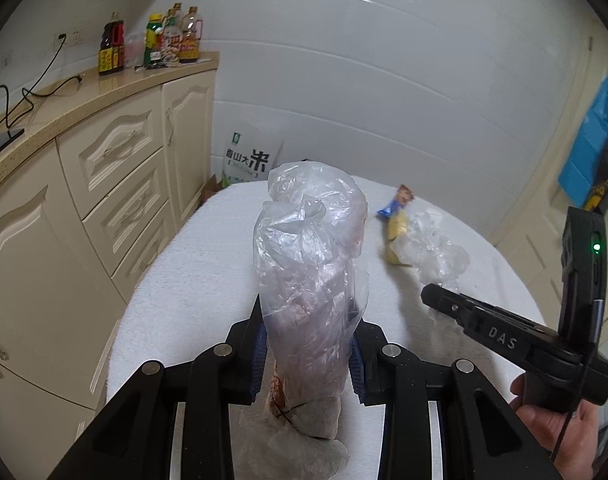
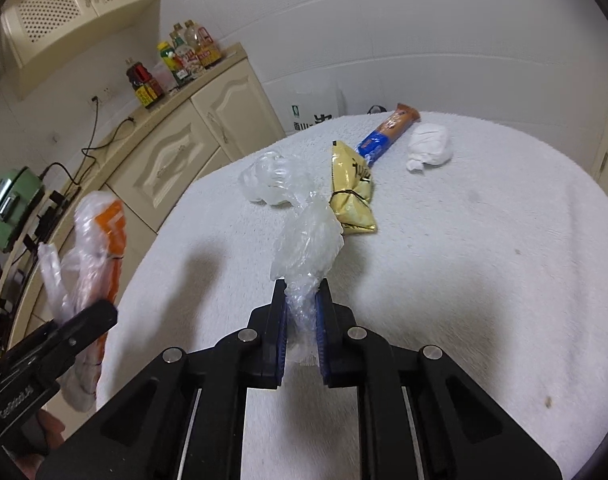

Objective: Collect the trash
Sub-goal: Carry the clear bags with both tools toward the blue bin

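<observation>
My left gripper [image 1: 310,312] is shut on a clear plastic bag [image 1: 310,260] with an orange packet inside, held above the white-towelled table [image 1: 192,264]; the bag also shows in the right wrist view [image 2: 100,240]. My right gripper [image 2: 301,292] is shut on a crumpled clear plastic wrapper [image 2: 310,240] just above the table [image 2: 484,280]. On the table lie another clear plastic wad [image 2: 270,182], a yellow snack packet [image 2: 352,192], a blue and brown biscuit tube [image 2: 388,132] and a white paper wad [image 2: 430,148]. The right gripper body [image 1: 504,336] shows in the left wrist view.
Cream cabinets [image 1: 116,184] with a counter run along the left, carrying sauce bottles [image 1: 168,40] and black cables. A rice bag [image 1: 246,160] stands on the floor behind the table. A green appliance [image 2: 12,204] sits on the counter.
</observation>
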### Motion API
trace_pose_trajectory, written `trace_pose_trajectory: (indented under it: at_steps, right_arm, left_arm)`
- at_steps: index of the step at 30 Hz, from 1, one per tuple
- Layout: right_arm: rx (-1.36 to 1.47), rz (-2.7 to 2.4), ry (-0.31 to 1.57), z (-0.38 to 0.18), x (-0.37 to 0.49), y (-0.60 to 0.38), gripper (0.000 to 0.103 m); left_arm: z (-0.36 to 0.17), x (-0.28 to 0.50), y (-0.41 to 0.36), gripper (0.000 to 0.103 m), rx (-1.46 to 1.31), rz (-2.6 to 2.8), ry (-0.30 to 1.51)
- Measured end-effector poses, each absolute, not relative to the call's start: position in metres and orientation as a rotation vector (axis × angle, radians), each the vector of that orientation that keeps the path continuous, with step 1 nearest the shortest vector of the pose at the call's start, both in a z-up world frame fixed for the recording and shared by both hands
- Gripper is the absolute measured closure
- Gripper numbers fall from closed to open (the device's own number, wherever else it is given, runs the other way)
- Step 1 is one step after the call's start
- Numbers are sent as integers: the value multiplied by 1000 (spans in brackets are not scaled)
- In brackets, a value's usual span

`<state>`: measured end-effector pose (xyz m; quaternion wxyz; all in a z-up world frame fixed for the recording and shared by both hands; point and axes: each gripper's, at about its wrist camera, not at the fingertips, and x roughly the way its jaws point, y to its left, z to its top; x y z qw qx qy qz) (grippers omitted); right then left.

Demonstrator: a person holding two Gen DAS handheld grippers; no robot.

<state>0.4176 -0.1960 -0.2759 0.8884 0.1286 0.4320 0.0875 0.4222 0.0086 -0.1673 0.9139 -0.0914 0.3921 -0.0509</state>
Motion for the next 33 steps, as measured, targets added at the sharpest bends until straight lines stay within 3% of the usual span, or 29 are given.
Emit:
trace_pose_trajectory:
  at_steps: [33]
  right_arm:
    - [300,-33,522,-125,218,-355,91]
  left_arm:
    - [-74,328,-151,73,-46,-459,580]
